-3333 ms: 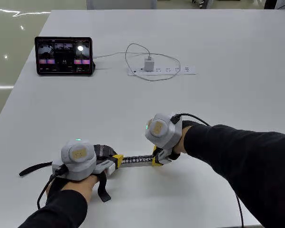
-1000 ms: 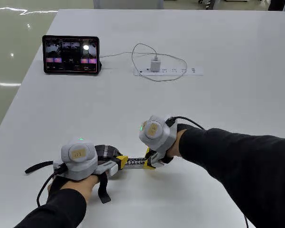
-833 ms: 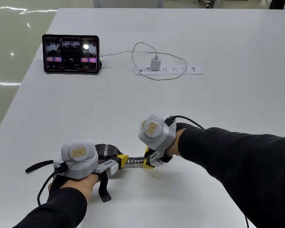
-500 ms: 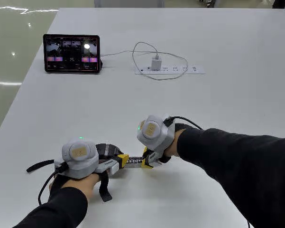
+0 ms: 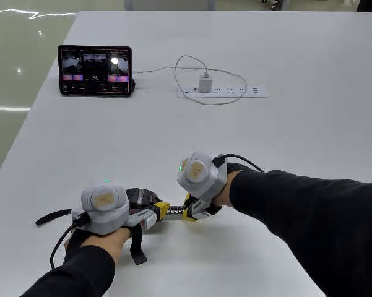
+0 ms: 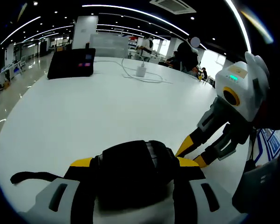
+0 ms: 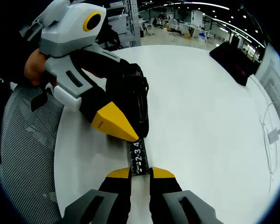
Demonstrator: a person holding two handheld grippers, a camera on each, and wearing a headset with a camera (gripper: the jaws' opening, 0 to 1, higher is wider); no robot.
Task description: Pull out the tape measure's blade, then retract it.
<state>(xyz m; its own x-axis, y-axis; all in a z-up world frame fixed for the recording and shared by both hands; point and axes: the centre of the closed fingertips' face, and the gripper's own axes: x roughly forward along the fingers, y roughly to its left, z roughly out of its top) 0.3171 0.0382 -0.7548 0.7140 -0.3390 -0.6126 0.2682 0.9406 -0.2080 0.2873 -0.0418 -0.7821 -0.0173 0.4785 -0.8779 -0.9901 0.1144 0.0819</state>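
Most of the blade (image 7: 138, 157) has slid back into the tape measure (image 7: 133, 100), clamped on the table (image 5: 235, 136) by the left gripper (image 5: 156, 211) — right gripper (image 7: 140, 173) pinches the tip close by, so retraction's nearly done

My left claw (image 5: 158, 210) and right claw (image 5: 187, 215) sit low on a broad white table (image 5: 285, 55) that runs far ahead of them both. Past my left claw's outer side, beyond the table's edge, a glossy pale floor (image 5: 12, 74) carries bright streaks of reflected light. Ahead of my left claw, long ceiling light strips (image 6: 130, 9) curve over a dark, open hall. Facing my right claw, beside the table's edge, lies grey mesh (image 7: 23, 149).
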